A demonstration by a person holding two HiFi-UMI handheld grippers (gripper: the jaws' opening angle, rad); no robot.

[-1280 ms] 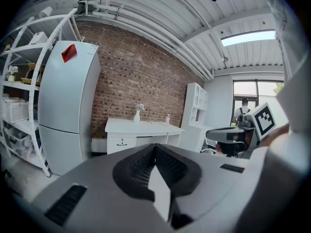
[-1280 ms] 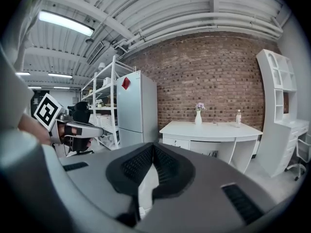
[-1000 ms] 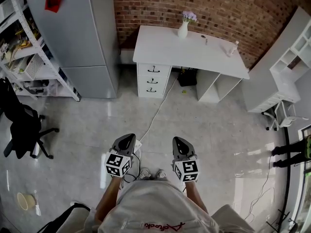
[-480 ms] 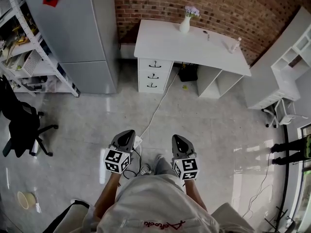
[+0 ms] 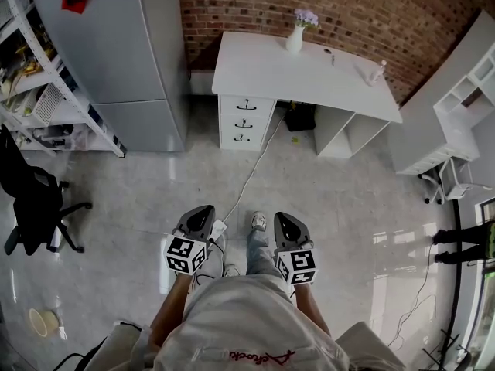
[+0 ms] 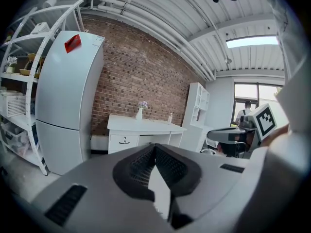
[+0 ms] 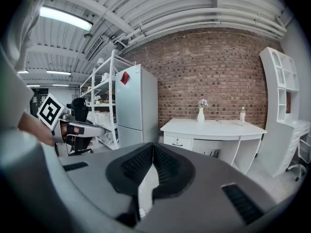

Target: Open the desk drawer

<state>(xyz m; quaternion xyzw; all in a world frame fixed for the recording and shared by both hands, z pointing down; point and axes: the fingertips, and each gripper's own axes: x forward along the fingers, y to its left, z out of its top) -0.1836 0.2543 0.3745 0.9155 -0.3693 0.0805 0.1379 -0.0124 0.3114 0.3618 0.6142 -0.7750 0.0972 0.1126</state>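
Both claws closed, nothing between the pads. Left claw (image 5: 203,212) and right claw (image 5: 283,219) are side by side in front of the person, over the floor, with a shoe (image 5: 258,221) between them. A white cable (image 5: 251,172) runs along the floor from near the left claw toward the bench (image 5: 309,76). Drawer stack (image 5: 245,122): three drawers, all shut, under the bench's left end, well ahead of both claws, no contact. Fridge (image 5: 116,52) is left of the bench; a vase (image 5: 293,41) stands on top.

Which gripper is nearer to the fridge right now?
Left. The left gripper is on the person's side toward the fridge, though well short of it; the right gripper is farther off, beyond the person's leg.
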